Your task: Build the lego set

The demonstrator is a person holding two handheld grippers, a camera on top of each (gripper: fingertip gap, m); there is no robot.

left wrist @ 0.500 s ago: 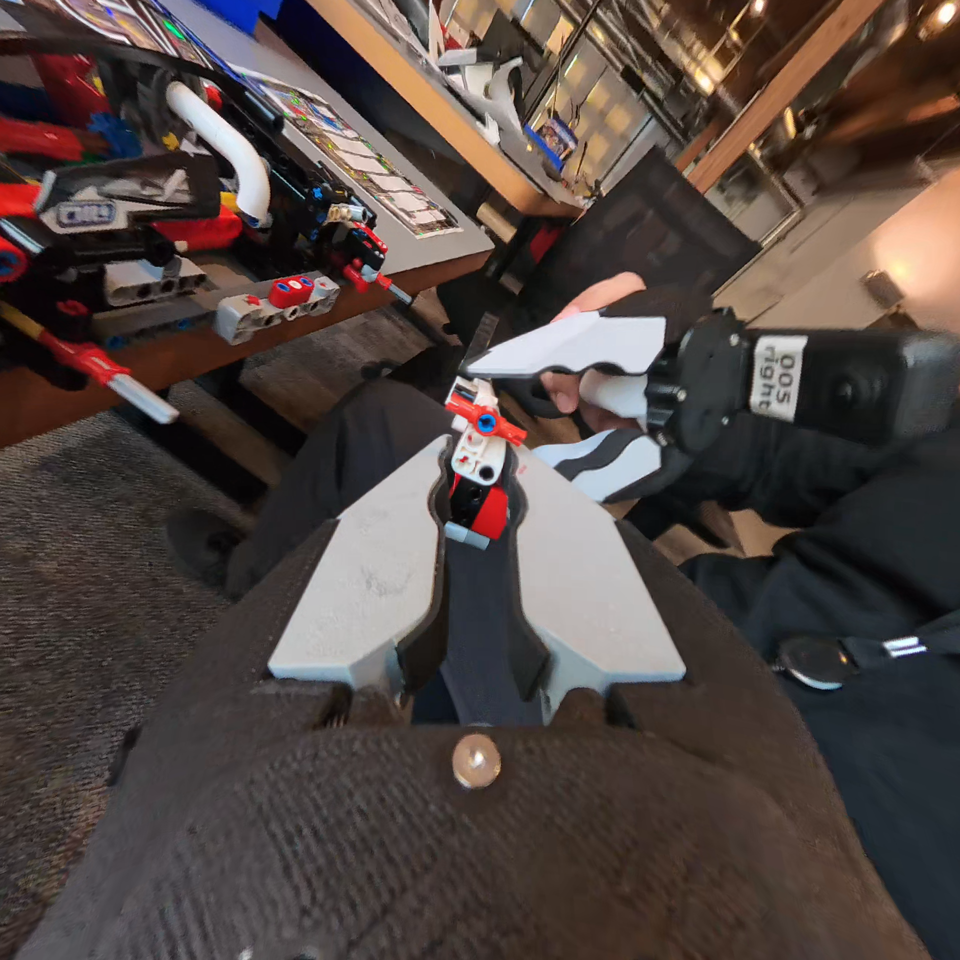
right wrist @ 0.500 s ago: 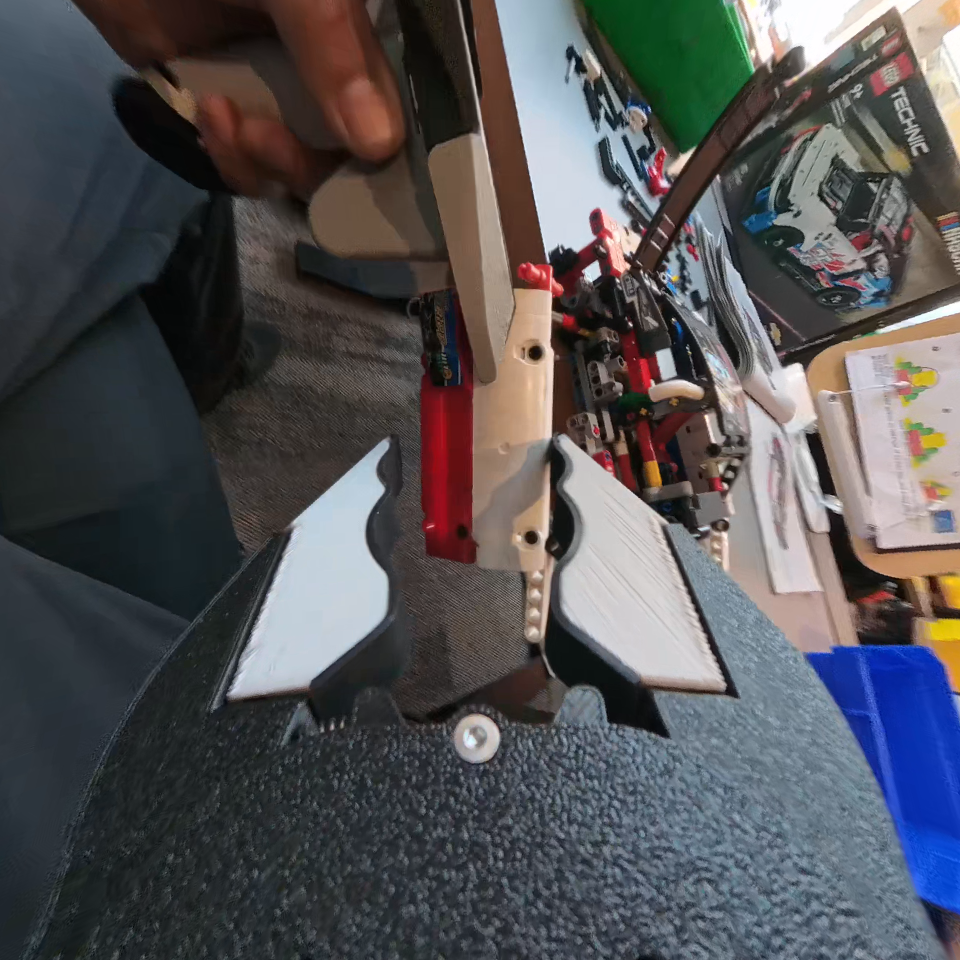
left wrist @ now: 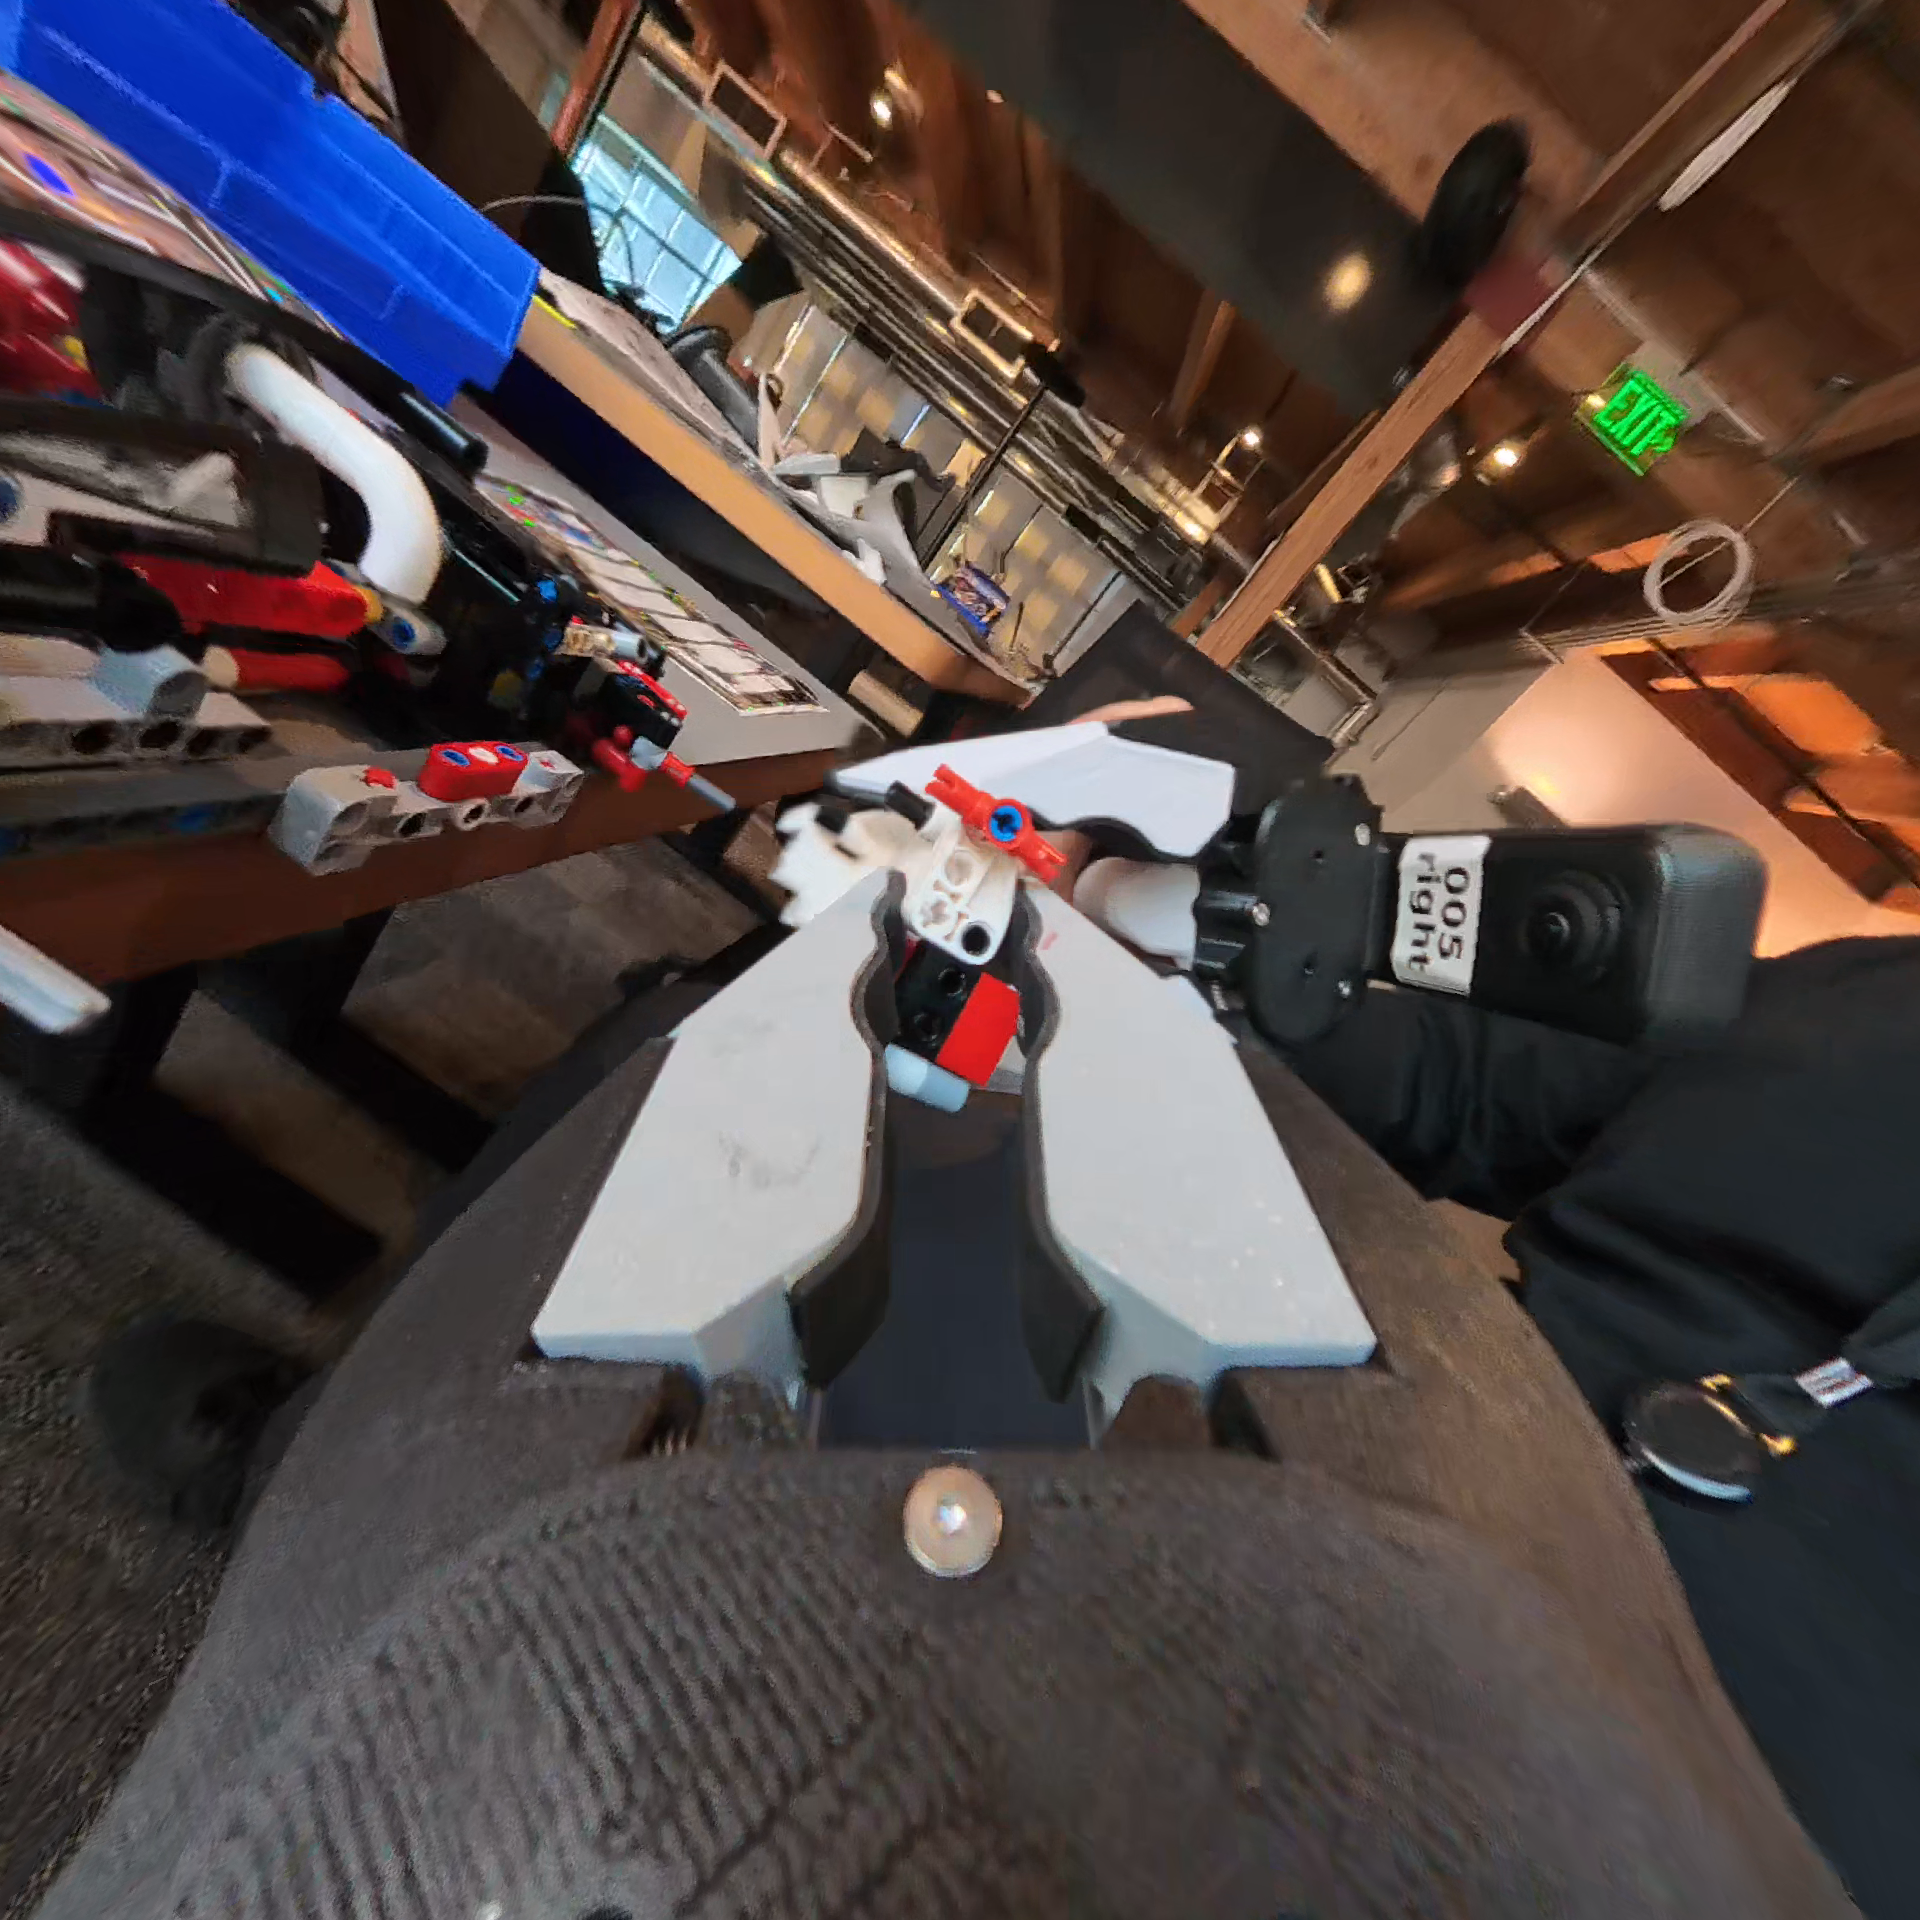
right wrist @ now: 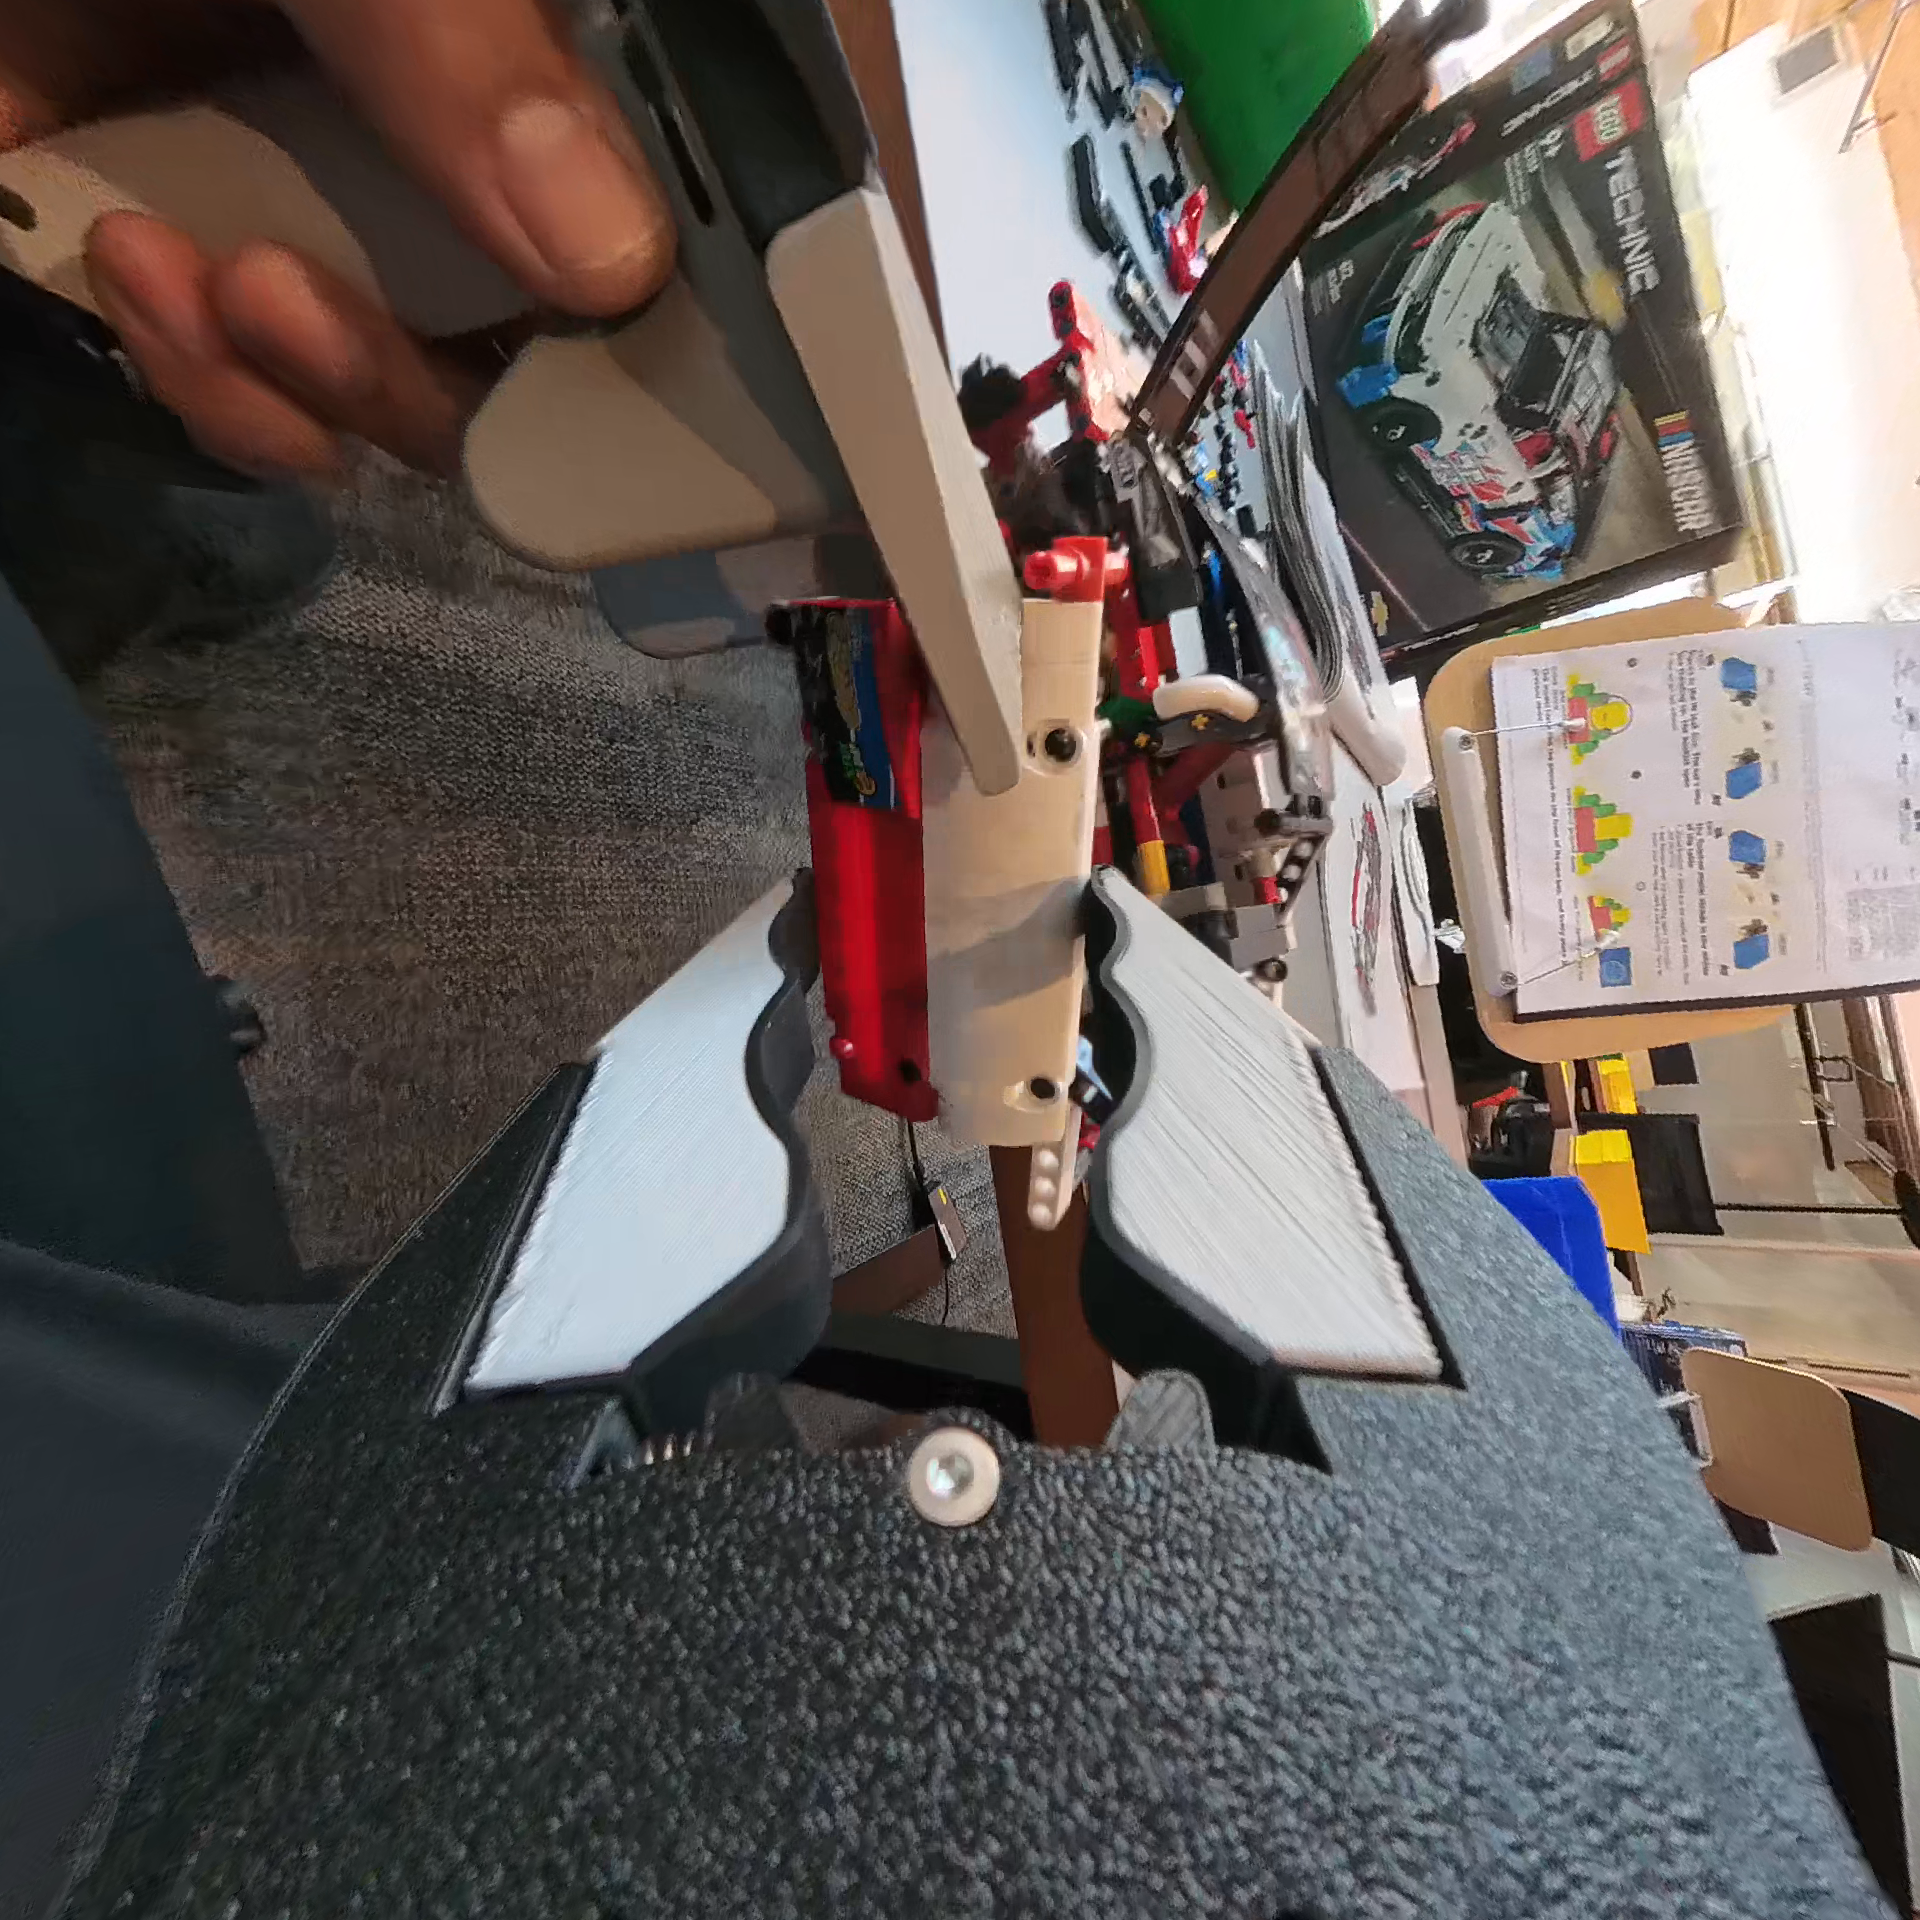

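Item: small lego sub-assembly [left wrist: 951, 940], red and white, held in the air below and in front of the wooden table edge [left wrist: 312, 904].

Hidden or unclear: in the left wrist view only the near end of the sub-assembly shows; the rest runs away behind the finger pads. A blurred white part [left wrist: 821, 862] just left of it cannot be identified. In the right wrist view the left gripper's finger [right wrist: 914, 488] crosses the sub-assembly's upper half and covers the join between its two panels. The hand [right wrist: 343, 208] on that gripper is cut off by the top edge. The far side of the sub-assembly is unseen from either camera.

Appearance: a long red panel [right wrist: 873, 935] with a printed sticker at its top, side by side with a long white panel [right wrist: 1008, 935] bearing pin holes; a red cross-axle connector with a blue pin [left wrist: 995, 823] at the end; a black block and a pale grey stub at the near end.

Tools: left gripper [left wrist: 951, 935] closed narrowly on the sub-assembly, pads touching both sides. Right gripper [right wrist: 945, 997] spread wide around the lower end of the same piece; its right pad touches the white panel, its left pad stands just beside the red one, so it has no clamp.

Also near the table edge: the partly built lego car [right wrist: 1195, 623] on the table above, the set's box [right wrist: 1507, 312] beyond it, a blue bin [left wrist: 291, 208].
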